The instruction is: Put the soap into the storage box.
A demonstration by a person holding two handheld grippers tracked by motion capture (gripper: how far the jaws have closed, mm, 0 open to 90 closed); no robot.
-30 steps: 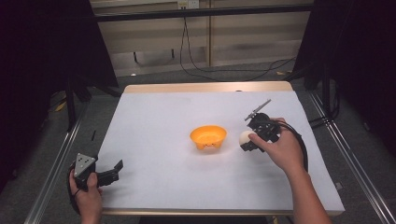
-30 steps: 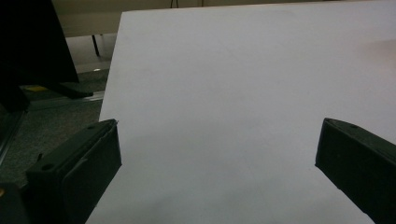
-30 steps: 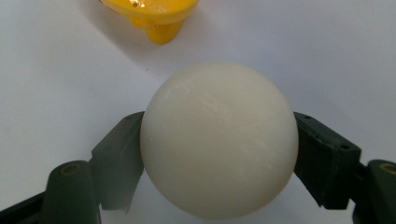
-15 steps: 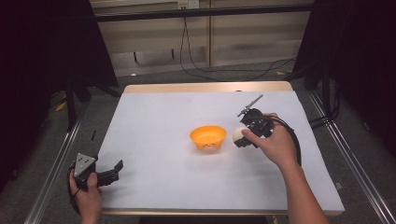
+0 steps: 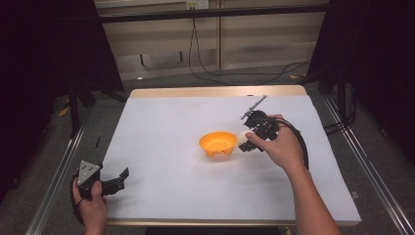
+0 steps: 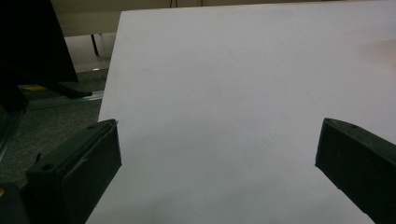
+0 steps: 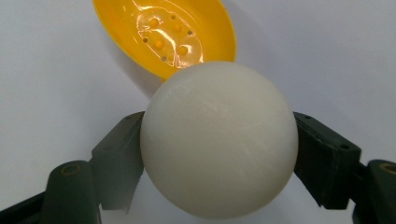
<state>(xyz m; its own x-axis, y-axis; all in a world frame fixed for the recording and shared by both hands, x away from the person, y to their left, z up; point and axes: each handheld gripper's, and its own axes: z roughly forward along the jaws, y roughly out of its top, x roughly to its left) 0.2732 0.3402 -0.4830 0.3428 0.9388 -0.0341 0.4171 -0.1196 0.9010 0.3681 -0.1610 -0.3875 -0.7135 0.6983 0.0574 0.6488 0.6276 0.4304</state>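
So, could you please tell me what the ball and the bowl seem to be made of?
Ball: looks like matte off-white plastic, possibly foam or rubber; smooth, with faint scuffs and no glare.
Bowl: probably glossy orange-yellow plastic; bright reflections inside, with small holes in its base.

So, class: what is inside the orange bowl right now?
The orange bowl holds nothing visible: just small holes in its shiny bottom. The white ball, clamped in the right gripper, covers its near rim.
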